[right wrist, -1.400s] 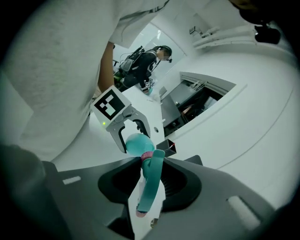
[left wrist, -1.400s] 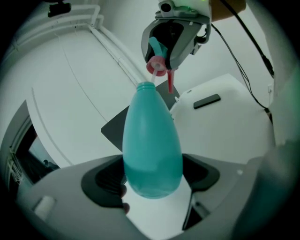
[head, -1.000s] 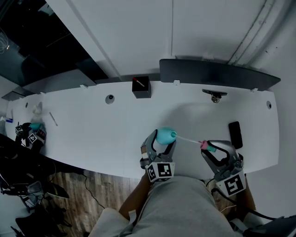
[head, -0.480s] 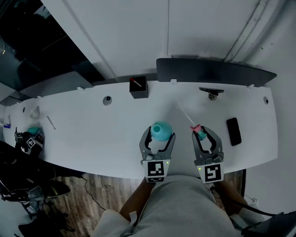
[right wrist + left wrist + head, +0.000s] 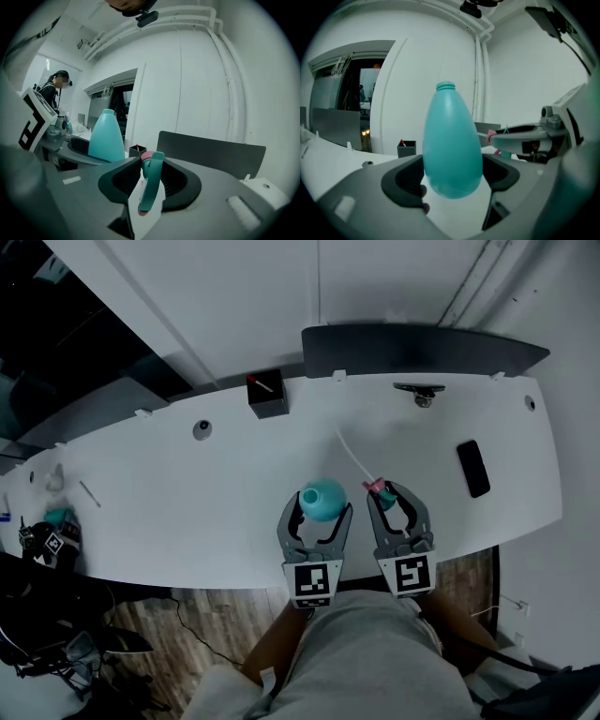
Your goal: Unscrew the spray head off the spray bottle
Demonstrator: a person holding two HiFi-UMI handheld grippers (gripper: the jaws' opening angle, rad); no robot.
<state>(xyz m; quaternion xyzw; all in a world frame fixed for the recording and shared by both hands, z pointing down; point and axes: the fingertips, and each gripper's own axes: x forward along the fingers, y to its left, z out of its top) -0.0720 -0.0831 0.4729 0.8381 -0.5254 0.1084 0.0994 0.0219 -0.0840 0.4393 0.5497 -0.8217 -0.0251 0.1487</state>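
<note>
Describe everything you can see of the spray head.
The spray head looks like plastic: a teal trigger body with pink parts, and a thin white dip tube running from it out over the white table. It is off the teal bottle, whose neck stands open beside it. The right tongs pinch it between their pads. Nothing else visibly touches it.

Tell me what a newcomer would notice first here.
The teal bottle, its neck bare, is clamped upright in the left gripper over the near part of the white table. Beside it, the right gripper holds the detached spray head, whose thin tube trails out over the table.
</note>
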